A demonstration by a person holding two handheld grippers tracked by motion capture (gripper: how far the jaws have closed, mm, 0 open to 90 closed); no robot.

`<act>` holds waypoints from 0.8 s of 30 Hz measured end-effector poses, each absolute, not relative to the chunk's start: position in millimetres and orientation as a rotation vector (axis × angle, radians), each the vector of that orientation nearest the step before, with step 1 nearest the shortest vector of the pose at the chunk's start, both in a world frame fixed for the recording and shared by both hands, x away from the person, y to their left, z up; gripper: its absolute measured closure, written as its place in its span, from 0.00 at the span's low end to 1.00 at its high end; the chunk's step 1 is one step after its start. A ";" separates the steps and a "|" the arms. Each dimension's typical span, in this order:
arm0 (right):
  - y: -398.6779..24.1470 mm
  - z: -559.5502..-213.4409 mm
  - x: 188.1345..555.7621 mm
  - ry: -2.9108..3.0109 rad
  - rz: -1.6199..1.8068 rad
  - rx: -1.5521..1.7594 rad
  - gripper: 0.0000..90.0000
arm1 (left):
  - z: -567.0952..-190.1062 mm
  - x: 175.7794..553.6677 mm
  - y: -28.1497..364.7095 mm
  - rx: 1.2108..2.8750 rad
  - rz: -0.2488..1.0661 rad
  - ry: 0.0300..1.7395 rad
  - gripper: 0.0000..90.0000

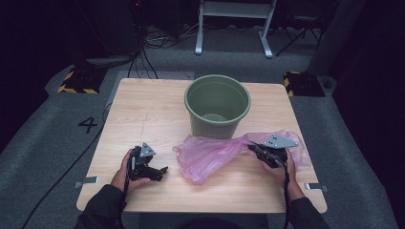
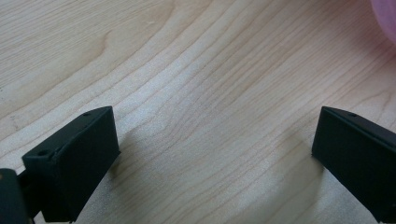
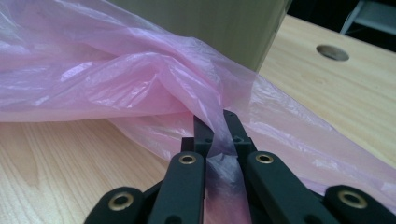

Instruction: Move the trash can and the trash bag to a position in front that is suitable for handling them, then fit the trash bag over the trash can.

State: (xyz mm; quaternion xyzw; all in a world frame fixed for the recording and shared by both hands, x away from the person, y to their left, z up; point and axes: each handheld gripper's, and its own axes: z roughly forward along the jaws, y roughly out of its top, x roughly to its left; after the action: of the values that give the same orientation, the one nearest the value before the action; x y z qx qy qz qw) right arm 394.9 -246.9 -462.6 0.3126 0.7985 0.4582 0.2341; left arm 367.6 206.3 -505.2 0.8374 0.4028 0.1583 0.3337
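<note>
A thin pink plastic bag (image 1: pixel 215 155) lies crumpled on the wooden table (image 1: pixel 143 119), in front of a green bucket (image 1: pixel 218 106). My right gripper (image 1: pixel 254 149) sits at the bag's right end, shut on a fold of the film. In the right gripper view the pink bag (image 3: pixel 140 79) is pinched between the two jaws of my right gripper (image 3: pixel 215 122) and runs up and away from them toward the bucket wall (image 3: pixel 219 23). My left gripper (image 1: pixel 162 171) rests low over bare wood left of the bag, open, with nothing between its fingers (image 2: pixel 74 154).
The bucket stands upright at the table's middle back, with something pale at its bottom. A round hole (image 3: pixel 332 52) is cut in the tabletop near the right edge. Bare wood (image 2: pixel 196 107) lies under my left gripper, with a corner of pink bag (image 2: pixel 387 18) at the upper right.
</note>
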 end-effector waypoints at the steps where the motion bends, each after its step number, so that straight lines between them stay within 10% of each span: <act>1: -247.4 -461.5 393.9 2.186 1.262 0.852 0.97 | -505.2 367.6 206.3 2.186 0.413 1.052 0.00; 24: -252.9 -422.6 364.6 2.099 1.395 0.687 0.98 | -505.0 371.9 203.7 2.185 0.409 1.058 0.00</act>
State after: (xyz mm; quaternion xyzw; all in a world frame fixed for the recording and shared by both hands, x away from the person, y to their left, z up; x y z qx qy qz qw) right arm 364.6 -252.9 -422.6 0.2537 0.7756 0.5155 0.2614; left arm 371.9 203.7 -505.0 0.8367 0.4053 0.1566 0.3334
